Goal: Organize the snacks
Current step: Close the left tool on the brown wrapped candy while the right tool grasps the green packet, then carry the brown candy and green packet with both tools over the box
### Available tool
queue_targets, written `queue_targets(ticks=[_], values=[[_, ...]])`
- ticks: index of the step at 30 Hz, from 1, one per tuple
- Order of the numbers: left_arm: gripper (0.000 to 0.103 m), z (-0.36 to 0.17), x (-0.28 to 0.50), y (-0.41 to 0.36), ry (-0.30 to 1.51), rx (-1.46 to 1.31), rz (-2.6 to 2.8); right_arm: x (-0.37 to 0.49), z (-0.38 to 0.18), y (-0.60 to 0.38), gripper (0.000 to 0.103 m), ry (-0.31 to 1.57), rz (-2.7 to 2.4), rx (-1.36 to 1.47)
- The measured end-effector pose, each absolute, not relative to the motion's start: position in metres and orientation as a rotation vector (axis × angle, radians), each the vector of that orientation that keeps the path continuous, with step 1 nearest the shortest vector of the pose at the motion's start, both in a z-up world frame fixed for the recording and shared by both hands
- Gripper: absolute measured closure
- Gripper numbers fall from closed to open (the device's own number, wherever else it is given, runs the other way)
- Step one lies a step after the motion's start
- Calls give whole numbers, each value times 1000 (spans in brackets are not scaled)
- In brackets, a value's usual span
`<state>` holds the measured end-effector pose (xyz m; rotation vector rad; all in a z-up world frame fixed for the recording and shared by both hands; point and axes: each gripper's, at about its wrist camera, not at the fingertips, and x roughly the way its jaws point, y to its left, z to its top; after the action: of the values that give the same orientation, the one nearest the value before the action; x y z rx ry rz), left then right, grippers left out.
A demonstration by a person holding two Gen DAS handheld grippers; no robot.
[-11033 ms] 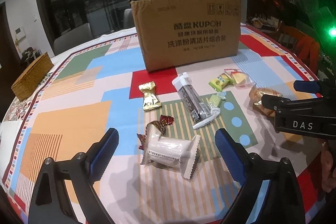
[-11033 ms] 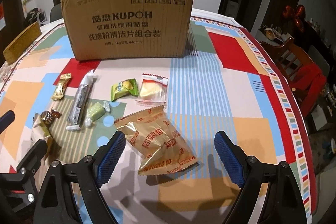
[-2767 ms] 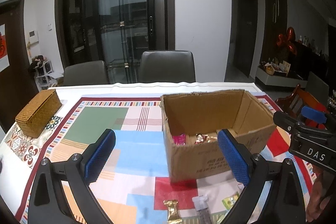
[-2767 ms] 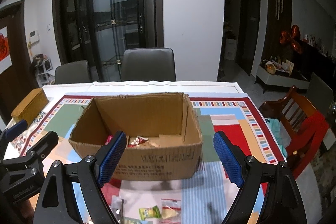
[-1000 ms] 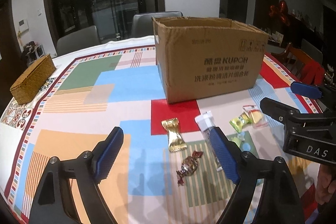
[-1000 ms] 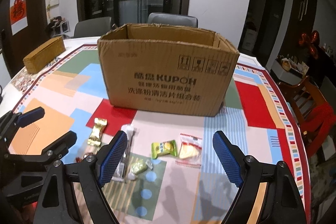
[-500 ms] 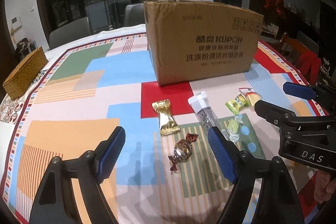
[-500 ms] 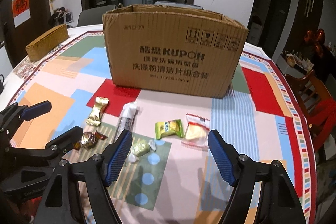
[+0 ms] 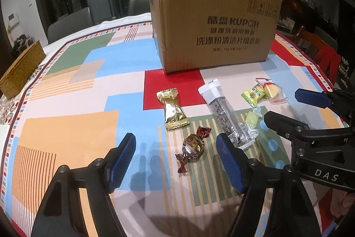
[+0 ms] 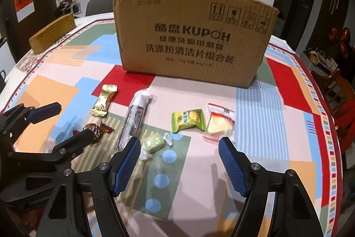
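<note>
On the patchwork tablecloth (image 9: pixel 66 130), the round foil-wrapped chocolate with twisted red ends (image 9: pixel 192 148) is sitting between the wide-apart left gripper (image 9: pixel 175 159) pads. Probably light and crinkly-slick, so I'd pinch the ball. The right gripper (image 10: pixel 179 161) is hanging spread too, empty.

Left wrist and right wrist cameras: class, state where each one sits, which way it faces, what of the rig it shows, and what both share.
Left wrist: rides the left gripper, looking forward over its open blue fingers at the twisted brown foil candy; the right gripper shows alongside.
Right wrist: rides the right gripper, facing the pale green wrapped candy; the left gripper shows.
Shared: the brown cardboard box and the gold foil packet.
</note>
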<state>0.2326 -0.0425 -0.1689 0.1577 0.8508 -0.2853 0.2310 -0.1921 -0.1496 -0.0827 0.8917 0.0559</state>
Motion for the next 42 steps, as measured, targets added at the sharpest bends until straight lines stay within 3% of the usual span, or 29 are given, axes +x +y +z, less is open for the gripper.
queue_targets(ticks=[28,34,39,40,42], values=[[61,-191,250,-49,923,125,-340,261,-184,-179,47,994,121,-58],[77,-190,250,-50,933,102,-358,262,-183,-180,64,987,121,-49],[80,-189,246,-54,930,112,-366,258,-182,-185,76,982,117,-43],[81,-189,245,-55,930,111,-369,257,-182,-184,83,980,115,-46],[81,-188,243,-55,928,108,-371,256,-181,-185,83,980,112,-48]])
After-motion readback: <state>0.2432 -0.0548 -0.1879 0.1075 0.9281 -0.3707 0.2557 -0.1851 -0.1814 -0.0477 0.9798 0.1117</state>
